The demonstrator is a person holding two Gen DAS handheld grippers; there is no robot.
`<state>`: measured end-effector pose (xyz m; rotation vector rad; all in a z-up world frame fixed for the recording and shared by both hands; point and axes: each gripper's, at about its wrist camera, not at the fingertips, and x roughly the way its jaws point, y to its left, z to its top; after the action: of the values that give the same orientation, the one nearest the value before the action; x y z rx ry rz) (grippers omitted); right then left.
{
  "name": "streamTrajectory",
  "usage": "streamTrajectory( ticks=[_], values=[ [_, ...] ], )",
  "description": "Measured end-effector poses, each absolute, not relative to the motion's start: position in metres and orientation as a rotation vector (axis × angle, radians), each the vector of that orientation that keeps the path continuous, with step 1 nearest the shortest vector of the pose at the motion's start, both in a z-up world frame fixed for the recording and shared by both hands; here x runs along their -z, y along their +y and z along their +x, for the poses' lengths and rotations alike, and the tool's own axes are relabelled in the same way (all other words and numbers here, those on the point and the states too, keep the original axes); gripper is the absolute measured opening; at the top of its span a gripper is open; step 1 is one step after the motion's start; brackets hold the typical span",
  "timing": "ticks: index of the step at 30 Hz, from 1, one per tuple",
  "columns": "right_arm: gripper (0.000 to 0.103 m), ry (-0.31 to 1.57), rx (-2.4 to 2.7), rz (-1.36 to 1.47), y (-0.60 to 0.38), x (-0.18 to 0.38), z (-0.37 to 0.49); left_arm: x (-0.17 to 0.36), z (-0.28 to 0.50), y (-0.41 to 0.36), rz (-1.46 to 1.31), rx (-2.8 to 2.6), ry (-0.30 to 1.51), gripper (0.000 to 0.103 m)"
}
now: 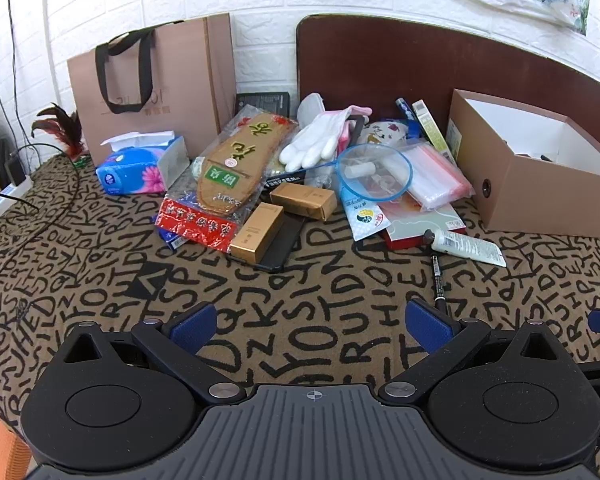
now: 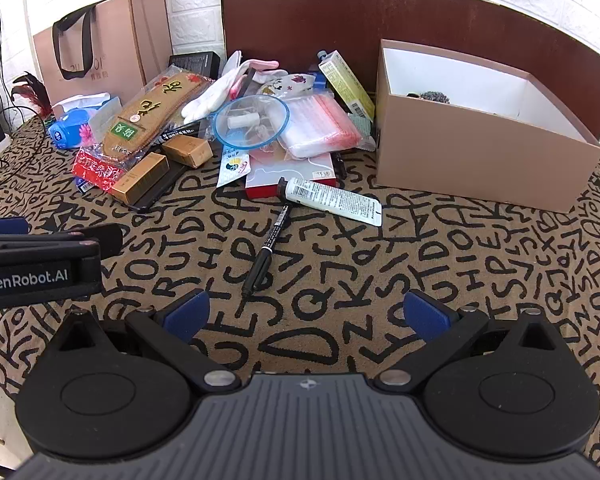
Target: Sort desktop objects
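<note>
Both the left gripper (image 1: 312,326) and the right gripper (image 2: 306,316) hover over the letter-patterned counter (image 2: 460,264) with fingers wide apart, holding nothing. A black marker pen (image 2: 266,250) lies just ahead of the right gripper, beside a white tube (image 2: 332,196). The cluttered pile sits left of the open cardboard box (image 2: 480,160).

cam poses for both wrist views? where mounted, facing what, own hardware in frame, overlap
Left wrist: on the left gripper, tilted down at the tablecloth and clutter; own open fingers and the right gripper's edge show.
Right wrist: on the right gripper, tilted down toward the black pen and cardboard box; own open fingers and the left gripper's side show.
Shared: pen, box, white tube.
</note>
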<state>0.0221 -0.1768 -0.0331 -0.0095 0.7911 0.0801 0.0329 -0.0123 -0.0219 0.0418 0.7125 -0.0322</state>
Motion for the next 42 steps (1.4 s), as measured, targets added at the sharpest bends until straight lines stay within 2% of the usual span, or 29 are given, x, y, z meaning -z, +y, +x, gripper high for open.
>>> streamTrajectory(
  ticks=[12, 29, 34, 40, 42],
  values=[
    [0.103, 0.813, -0.083, 0.011, -0.192, 0.042, 0.039, 0.032, 0.05, -0.024, 0.032, 0.065, 0.748, 0.103],
    [0.103, 0.69, -0.18, -0.155, -0.231, 0.076, 0.074, 0.075, 0.093, -0.072, -0.01, 0.258, 0.811, 0.102],
    [0.099, 0.644, -0.247, -0.242, -0.234, 0.085, 0.091, 0.087, 0.11, -0.078, -0.041, 0.273, 0.845, 0.09],
    [0.09, 0.636, -0.33, -0.303, -0.234, 0.097, 0.115, 0.099, 0.124, -0.082, -0.053, 0.282, 0.886, 0.076],
    [0.084, 0.633, -0.367, -0.32, -0.233, 0.101, 0.121, 0.103, 0.129, -0.081, -0.051, 0.272, 0.902, 0.071]
  ],
)
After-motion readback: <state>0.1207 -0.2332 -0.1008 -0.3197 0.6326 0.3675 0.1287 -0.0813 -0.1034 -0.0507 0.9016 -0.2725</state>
